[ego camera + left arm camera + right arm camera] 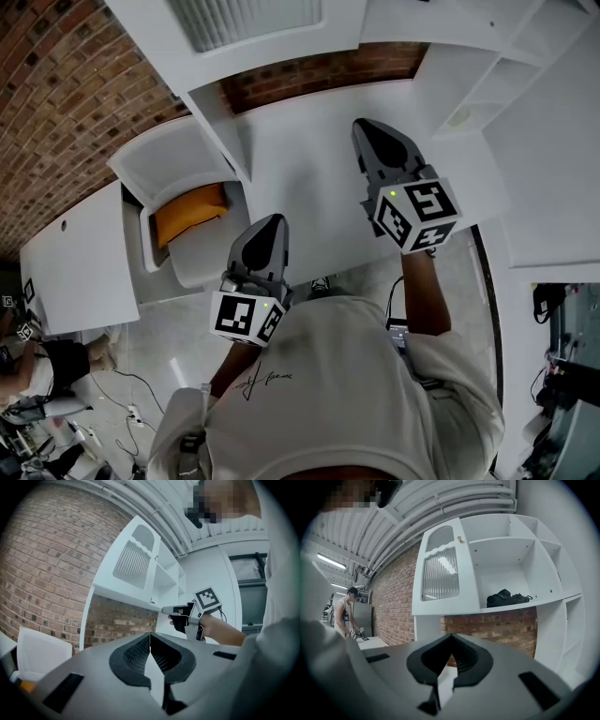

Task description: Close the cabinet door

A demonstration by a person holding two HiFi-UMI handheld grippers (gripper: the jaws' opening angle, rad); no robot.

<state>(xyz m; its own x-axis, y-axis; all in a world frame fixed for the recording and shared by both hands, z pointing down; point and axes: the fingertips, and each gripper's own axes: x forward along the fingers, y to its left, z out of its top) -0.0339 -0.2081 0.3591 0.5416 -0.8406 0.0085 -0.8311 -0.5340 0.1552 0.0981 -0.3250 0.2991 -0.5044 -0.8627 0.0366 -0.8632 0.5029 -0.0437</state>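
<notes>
A white cabinet door [440, 576] with a ribbed glass panel and a small knob [459, 539] stands at the left of open white shelves [506, 550]. It also shows in the head view, door [248, 23], and edge-on in the left gripper view, door [133, 562]. My right gripper [367, 131] is raised toward the cabinet, jaws shut and empty; its tip [168, 610] sits close under the door's lower corner. My left gripper [272, 225] hangs lower and further back, also shut and empty. The frames do not show whether the right gripper touches the door.
A black bundle [506, 598] lies on a shelf. A white chair with an orange cushion [192, 214] and a white table [75, 272] stand left. Brick wall [56, 84] runs behind. Another person [344, 611] stands far left; cables [122, 394] lie on the floor.
</notes>
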